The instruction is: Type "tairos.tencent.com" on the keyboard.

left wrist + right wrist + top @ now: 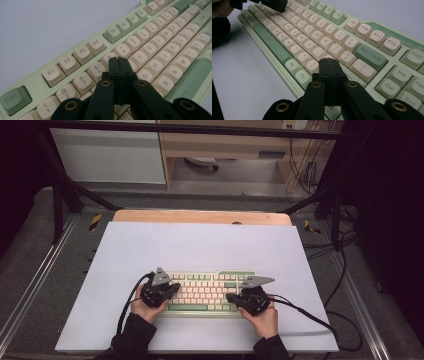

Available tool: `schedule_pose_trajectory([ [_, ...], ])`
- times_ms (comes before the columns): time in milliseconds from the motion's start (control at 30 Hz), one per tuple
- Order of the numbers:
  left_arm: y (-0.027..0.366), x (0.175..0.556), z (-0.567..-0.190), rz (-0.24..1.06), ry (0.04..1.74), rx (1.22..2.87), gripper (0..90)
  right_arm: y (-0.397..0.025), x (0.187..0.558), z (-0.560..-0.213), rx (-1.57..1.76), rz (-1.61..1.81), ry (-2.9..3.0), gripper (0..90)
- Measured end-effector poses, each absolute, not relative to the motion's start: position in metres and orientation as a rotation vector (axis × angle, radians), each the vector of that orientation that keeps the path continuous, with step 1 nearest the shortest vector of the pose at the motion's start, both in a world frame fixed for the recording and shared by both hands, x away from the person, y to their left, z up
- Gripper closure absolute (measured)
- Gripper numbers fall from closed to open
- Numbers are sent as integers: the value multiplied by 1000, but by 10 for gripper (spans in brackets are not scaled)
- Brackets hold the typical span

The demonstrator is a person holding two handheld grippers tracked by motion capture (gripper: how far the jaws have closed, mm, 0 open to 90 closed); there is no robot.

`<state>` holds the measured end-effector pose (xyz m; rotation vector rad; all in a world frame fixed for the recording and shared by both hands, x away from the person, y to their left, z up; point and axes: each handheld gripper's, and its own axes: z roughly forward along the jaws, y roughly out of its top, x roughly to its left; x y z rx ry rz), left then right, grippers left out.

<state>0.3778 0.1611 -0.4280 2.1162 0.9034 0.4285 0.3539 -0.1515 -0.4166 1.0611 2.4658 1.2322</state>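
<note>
Green-and-cream keyboard [205, 292] at the near middle of the white counter [200, 245], left hand-held gripper [172, 287] clenched on nothing — tips over the keys near 5, right hand-held gripper [230, 297] likewise clenched — tips above the keys near Enter.

One keyboard [207, 292], two grippers (left gripper [172, 289], right gripper [231, 297]), one white mat [200, 245]
</note>
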Motion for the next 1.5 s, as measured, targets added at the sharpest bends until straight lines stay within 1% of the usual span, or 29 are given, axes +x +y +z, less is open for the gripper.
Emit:
schedule_pose_trajectory([
  [433,161,378,-432,425,897,2118,900,-152,353,-417,1064,1229,2469,900],
  [800,165,371,-425,423,880,2109,900,-152,353,-416,1064,1239,2463,900],
  [1167,181,360,-419,412,877,2093,900,-152,354,-414,1074,1255,2460,900],
  [1500,200,352,-416,406,889,2062,900,-138,357,-411,1055,1254,2474,900],
])
